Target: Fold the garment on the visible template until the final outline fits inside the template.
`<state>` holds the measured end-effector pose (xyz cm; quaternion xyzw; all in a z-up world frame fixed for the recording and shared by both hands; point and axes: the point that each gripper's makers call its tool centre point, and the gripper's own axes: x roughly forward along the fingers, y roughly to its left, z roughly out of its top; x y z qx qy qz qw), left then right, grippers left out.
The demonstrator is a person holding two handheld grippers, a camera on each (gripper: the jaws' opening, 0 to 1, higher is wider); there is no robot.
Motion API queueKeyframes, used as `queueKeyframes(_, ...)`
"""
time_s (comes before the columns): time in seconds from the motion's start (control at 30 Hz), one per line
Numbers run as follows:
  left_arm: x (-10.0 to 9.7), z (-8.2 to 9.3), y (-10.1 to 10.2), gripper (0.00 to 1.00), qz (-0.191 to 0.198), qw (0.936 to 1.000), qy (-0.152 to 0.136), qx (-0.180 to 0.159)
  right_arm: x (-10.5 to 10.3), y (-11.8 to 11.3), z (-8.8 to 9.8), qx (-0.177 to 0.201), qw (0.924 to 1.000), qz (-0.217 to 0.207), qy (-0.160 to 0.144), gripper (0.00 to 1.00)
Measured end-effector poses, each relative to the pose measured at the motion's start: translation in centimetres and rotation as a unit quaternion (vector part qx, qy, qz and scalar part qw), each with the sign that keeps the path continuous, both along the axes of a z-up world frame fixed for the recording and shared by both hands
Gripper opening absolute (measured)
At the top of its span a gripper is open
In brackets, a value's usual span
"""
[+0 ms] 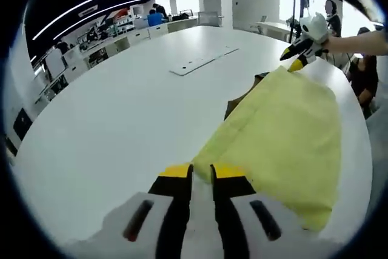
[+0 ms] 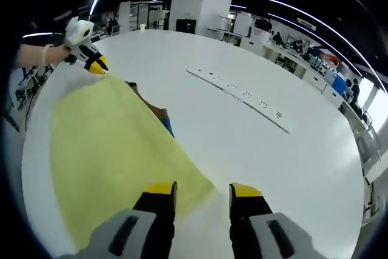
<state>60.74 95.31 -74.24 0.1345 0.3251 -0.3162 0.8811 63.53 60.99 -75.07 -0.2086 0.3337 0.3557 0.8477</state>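
A pale yellow garment lies spread flat on the white table. My left gripper has its jaws close together, pinching the garment's near corner. In the right gripper view the same garment stretches away from me. The right gripper stands open, jaws well apart, with a garment corner lying between them. The right gripper, held by a person's hand, also appears at the garment's far corner, and the left gripper shows at the opposite corner. A dark brown and blue flat piece peeks from under the garment.
A long flush panel with sockets runs across the table's middle. The rounded table edge passes close beside the garment. Desks, pillars and seated people stand in the room beyond.
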Motion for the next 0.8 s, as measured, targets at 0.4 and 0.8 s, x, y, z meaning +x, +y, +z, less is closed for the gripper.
queueKeyframes(0.4,-1.7,1.8,-1.6,0.65,-0.037,0.9966,-0.02,-0.071,-1.7,1.1,1.5,0.091,0.9957,-0.007,0.018,0.79)
queueKeyframes(0.8,-4.1,2.5,-1.6,0.99,-0.022,0.9907,0.008,-0.134,-4.3,1.9,1.7,0.101,0.9941,0.005,0.039,0.99)
